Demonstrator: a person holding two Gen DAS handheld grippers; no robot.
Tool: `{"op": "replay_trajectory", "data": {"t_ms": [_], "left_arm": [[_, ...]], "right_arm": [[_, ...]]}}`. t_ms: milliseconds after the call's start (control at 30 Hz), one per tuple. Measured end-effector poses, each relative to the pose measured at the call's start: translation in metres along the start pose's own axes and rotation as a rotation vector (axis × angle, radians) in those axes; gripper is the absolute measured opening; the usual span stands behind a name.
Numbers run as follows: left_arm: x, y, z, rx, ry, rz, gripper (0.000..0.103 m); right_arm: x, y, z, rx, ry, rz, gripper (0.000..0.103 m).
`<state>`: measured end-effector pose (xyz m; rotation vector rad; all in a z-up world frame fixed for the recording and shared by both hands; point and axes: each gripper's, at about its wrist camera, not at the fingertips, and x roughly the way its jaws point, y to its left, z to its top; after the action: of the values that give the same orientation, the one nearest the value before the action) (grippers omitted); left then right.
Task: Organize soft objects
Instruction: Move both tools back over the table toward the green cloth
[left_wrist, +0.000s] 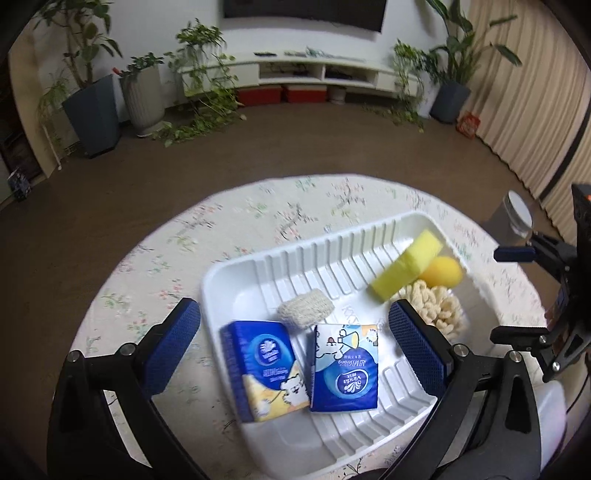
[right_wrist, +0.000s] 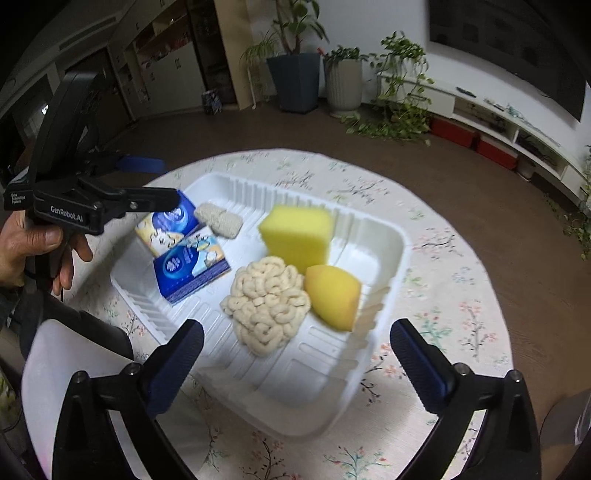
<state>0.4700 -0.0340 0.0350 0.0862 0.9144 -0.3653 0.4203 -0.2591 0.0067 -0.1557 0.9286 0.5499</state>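
One white ribbed tray (left_wrist: 236, 273) sits on the round counter (left_wrist: 236, 218), which is covered with a floral cloth. The tray holds six soft items.

Two tissue packs, blue and white: the first tissue pack (left_wrist: 264, 373) lies at one end of the tray, and the second tissue pack (left_wrist: 345, 369) lies just beside it, printed side up.
One small beige woven pad (left_wrist: 306, 312) rests just behind the two packs.
One yellow rectangular sponge (right_wrist: 297, 232) stands at the other end, leaning toward the tray wall.
One yellow-orange egg-shaped sponge (right_wrist: 334, 297) lies beside it, touching the noodle-textured piece.
One cream chenille scrubber (right_wrist: 266, 304) lies in the middle of that end, against both yellow items.

Two tools: the left hand-held gripper (left_wrist: 295, 343) hangs over the tissue packs with its jaws spread wide and nothing between them; the right hand-held gripper (right_wrist: 295, 354) hangs over the scrubber end, likewise spread and empty. One hand (right_wrist: 31, 243) shows in the right wrist view, holding the left tool.
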Motion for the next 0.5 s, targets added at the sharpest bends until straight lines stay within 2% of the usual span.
{"op": "replay_trajectory", "data": {"t_ms": [233, 500], "left_arm": [[-0.056, 0.02, -0.018, -0.068, -0.085, 0.01, 0.103], [-0.126, 0.017, -0.09, -0.093, -0.159, 0.017, 0.103]], "right_arm": [[-0.033, -0.012, -0.014, 0.05, -0.056, -0.035, 0.103], [-0.091, -0.013, -0.062, 0.168, -0.142, -0.044, 0.103]]}}
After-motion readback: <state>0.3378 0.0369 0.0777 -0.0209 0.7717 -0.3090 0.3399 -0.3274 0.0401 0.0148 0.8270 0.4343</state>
